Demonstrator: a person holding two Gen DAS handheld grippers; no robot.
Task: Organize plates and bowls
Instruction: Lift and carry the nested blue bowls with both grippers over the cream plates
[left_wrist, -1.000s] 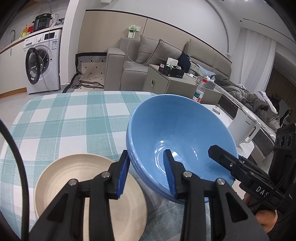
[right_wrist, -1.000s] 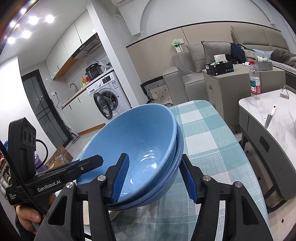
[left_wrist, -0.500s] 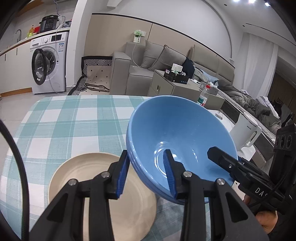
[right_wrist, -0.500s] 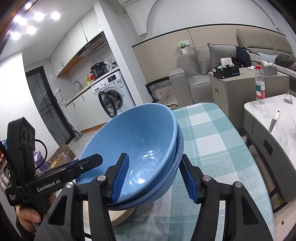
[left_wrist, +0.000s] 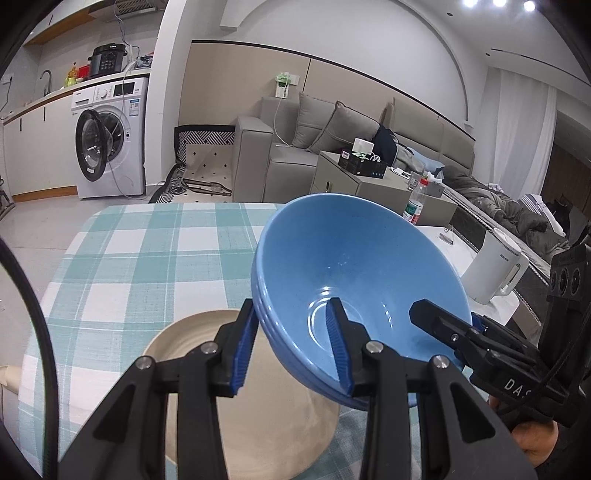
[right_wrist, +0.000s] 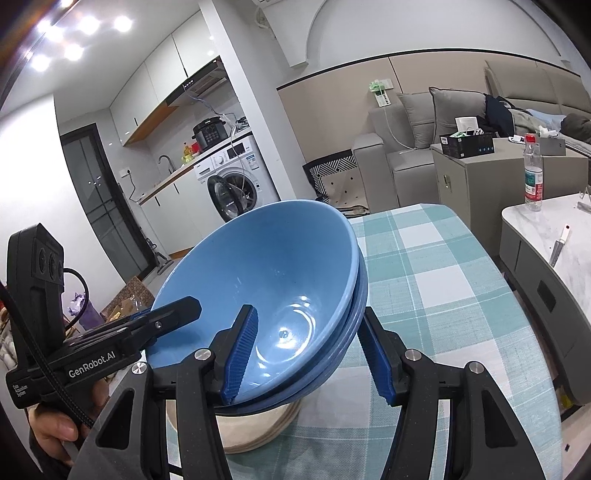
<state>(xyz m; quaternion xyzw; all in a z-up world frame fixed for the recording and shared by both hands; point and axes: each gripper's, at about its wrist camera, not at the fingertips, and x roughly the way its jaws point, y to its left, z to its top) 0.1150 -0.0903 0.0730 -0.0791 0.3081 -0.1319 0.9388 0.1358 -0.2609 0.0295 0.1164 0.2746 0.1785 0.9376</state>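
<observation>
Both the left gripper (left_wrist: 291, 343) and right gripper (right_wrist: 308, 354) clamp opposite rims of the stacked glossy blue ceramic bowls (left_wrist: 354, 273), carried tilted over the near beige round plate (left_wrist: 192, 343); next, level and lower them.

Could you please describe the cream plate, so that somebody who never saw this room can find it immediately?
Find the table with the teal and white checked tablecloth. At its near end, under the raised stack of glossy blue bowls, lies a round, flat, matte cream plate. It is the only pale dish there, and the only one resting on the cloth; the bowls are blue, deep and held in the air.
</observation>
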